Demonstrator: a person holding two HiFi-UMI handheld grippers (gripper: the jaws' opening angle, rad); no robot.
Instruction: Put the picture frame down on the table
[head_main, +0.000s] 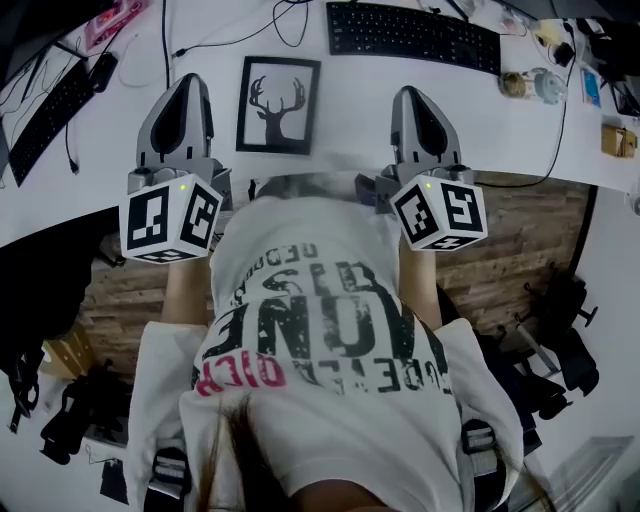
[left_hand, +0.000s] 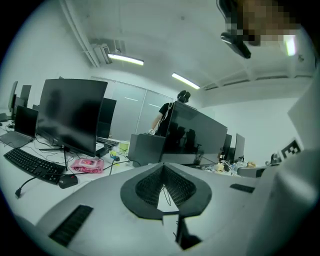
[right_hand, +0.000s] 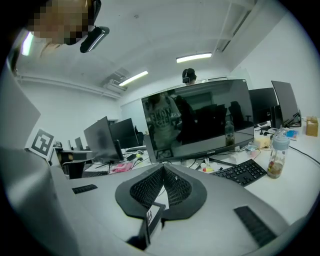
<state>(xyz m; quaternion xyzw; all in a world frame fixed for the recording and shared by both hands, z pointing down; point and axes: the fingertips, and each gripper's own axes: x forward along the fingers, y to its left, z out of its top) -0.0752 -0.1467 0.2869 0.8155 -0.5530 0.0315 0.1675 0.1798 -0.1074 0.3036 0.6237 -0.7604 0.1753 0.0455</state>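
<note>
The black picture frame (head_main: 278, 104) with a deer-antler silhouette lies flat on the white table (head_main: 350, 120), between my two grippers and touching neither. My left gripper (head_main: 190, 88) hangs to its left with the jaws shut and nothing in them; its pads (left_hand: 150, 186) meet at the tip. My right gripper (head_main: 413, 97) is to the frame's right, also shut and empty. In the right gripper view a corner of the frame (right_hand: 151, 216) shows through the gap below the pads (right_hand: 175, 187).
A black keyboard (head_main: 412, 35) lies behind the frame, and a second keyboard (head_main: 50, 110) with cables lies at the far left. Small items and a bottle (right_hand: 276, 155) sit at the right. Large monitors (right_hand: 200, 120) stand at the back, with a person (left_hand: 167, 112) behind them.
</note>
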